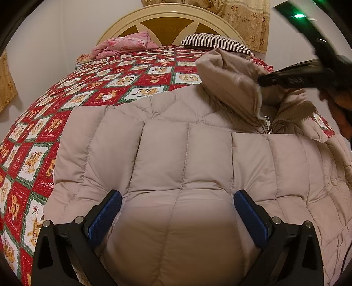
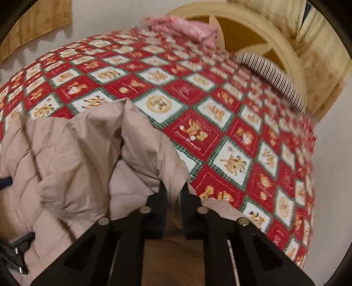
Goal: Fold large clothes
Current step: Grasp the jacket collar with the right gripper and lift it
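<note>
A beige quilted puffer jacket (image 1: 187, 154) lies on a bed with a red and white patchwork quilt (image 1: 72, 96). My left gripper (image 1: 177, 198) is open, its blue-padded fingers (image 1: 105, 217) resting on the jacket's folded body. My right gripper (image 1: 264, 80) shows at the upper right of the left wrist view, shut on the jacket's hood (image 1: 228, 74) and holding it lifted. In the right wrist view the right gripper (image 2: 173, 187) is shut on a fold of the beige jacket (image 2: 72, 154), which hangs to the left.
A cream headboard (image 1: 167, 15) stands at the far end of the bed. A folded pink blanket (image 1: 123, 45) and a striped pillow (image 1: 215, 41) lie near it. Patterned curtains (image 1: 248, 19) hang behind. The quilt (image 2: 198, 105) stretches right of the jacket.
</note>
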{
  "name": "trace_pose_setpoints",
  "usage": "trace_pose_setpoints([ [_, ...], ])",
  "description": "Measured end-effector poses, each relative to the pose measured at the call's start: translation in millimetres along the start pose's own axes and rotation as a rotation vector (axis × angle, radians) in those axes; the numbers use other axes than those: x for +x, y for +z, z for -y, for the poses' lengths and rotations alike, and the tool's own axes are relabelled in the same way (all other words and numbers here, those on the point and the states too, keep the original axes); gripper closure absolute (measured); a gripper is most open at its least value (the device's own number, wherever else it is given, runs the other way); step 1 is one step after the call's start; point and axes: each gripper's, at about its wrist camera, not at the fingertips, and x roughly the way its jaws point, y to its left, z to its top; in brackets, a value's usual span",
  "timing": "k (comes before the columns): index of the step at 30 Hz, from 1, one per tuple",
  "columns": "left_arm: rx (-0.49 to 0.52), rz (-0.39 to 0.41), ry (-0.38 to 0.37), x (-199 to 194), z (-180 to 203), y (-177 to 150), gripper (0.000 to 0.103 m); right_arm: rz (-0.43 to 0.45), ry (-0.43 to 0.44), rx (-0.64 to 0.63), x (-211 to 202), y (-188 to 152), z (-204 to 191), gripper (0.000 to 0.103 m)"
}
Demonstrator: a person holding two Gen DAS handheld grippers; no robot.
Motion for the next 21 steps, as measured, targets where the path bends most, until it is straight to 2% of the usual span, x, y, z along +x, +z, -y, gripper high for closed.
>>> trace_pose_setpoints([
  [4, -0.002, 0.003, -0.002, -0.5, -0.7, -0.6, 0.001, 0.086, -0.127, -0.102, -17.5, -22.7, -36.6, 0.094],
  [7, -0.018, 0.011, -0.024, -7.4, -2.9, 1.8, 0.001, 0.082, -0.195, -0.149, 0.1, -49.9, -57.8, 0.095],
  [10, -0.019, 0.026, -0.036, -26.4, -8.4, 14.9, 0.001, 0.094, -0.226, -0.142, 11.4, -68.8, -63.7, 0.096],
  [12, -0.013, 0.089, -0.014, -45.1, -11.2, 38.2, 0.001, 0.118, -0.233, -0.127, 9.2, -70.7, -62.2, 0.096],
  [15, -0.033, 0.232, 0.004, -70.3, -16.0, 97.1, 0.001, 0.134, -0.246, -0.134, 11.4, -72.3, -63.8, 0.095],
  [16, -0.028, 0.254, 0.010, -70.3, -18.3, 111.3, 0.001, 0.138, -0.256, -0.143, 12.4, -72.2, -66.1, 0.095],
  [19, -0.005, 0.240, -0.022, -43.8, -22.3, 153.7, 0.001, 0.136, -0.263, -0.153, 14.4, -71.3, -67.9, 0.095],
  [21, 0.029, 0.200, 0.037, -14.5, -16.9, 162.4, 0.001, 0.135, -0.267, -0.157, 14.4, -72.5, -68.8, 0.095],
])
